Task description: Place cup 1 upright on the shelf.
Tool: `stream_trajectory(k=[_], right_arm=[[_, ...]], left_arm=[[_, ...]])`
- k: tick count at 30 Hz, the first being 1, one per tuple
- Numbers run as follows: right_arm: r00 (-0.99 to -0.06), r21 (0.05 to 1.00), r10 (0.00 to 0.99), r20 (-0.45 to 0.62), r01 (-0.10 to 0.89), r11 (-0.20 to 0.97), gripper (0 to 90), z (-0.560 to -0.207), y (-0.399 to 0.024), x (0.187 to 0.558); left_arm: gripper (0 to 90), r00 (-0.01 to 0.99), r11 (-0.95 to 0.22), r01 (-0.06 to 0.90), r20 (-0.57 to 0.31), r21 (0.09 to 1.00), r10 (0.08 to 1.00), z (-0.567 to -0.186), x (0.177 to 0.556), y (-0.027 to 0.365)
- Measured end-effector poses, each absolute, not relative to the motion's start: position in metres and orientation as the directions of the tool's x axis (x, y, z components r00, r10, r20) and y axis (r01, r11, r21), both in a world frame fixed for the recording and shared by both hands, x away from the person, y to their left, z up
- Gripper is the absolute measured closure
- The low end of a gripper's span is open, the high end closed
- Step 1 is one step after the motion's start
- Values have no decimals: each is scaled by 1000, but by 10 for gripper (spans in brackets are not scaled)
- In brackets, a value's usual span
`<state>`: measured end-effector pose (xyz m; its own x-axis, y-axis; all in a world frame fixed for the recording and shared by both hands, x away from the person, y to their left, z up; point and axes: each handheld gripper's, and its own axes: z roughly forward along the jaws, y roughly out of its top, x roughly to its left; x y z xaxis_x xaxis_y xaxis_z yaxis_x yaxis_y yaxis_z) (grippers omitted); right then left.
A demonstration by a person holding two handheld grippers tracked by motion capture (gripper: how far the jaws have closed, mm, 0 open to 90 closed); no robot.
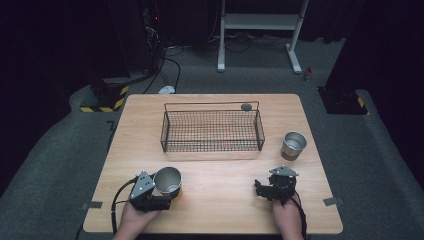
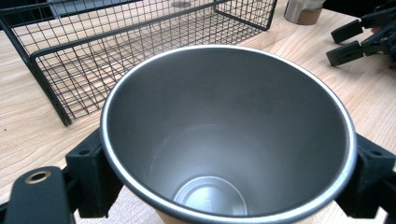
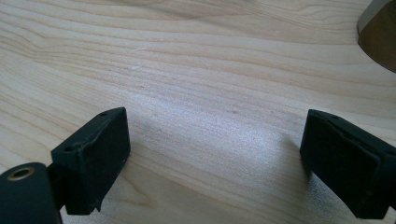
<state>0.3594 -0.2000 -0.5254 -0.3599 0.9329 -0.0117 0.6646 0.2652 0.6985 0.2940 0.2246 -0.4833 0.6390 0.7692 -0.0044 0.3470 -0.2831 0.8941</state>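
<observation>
at the lower left of the high view my left gripper [image 1: 161,194] clamps the upright steel cup [image 1: 167,180], the wire basket [image 1: 212,131] lying straight up-frame, while my right gripper [image 1: 264,190] rests wide and empty.

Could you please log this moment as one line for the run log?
left tool: shut on near steel cup | right tool: open, empty | second steel cup: right of wire basket

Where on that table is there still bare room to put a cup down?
Bare wood lies between the left gripper with its held cup and the right gripper, and left of the wire basket. The basket itself looks empty. It is tighter around the second cup.
</observation>
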Motion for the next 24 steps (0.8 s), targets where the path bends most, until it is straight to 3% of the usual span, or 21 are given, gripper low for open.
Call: stream_trajectory(k=[24], right_arm=[[-360, 699, 933, -12, 665, 265, 84, -525, -200, 359]], left_arm=[[137, 630, -255, 336, -16, 907, 776, -478, 292, 229]])
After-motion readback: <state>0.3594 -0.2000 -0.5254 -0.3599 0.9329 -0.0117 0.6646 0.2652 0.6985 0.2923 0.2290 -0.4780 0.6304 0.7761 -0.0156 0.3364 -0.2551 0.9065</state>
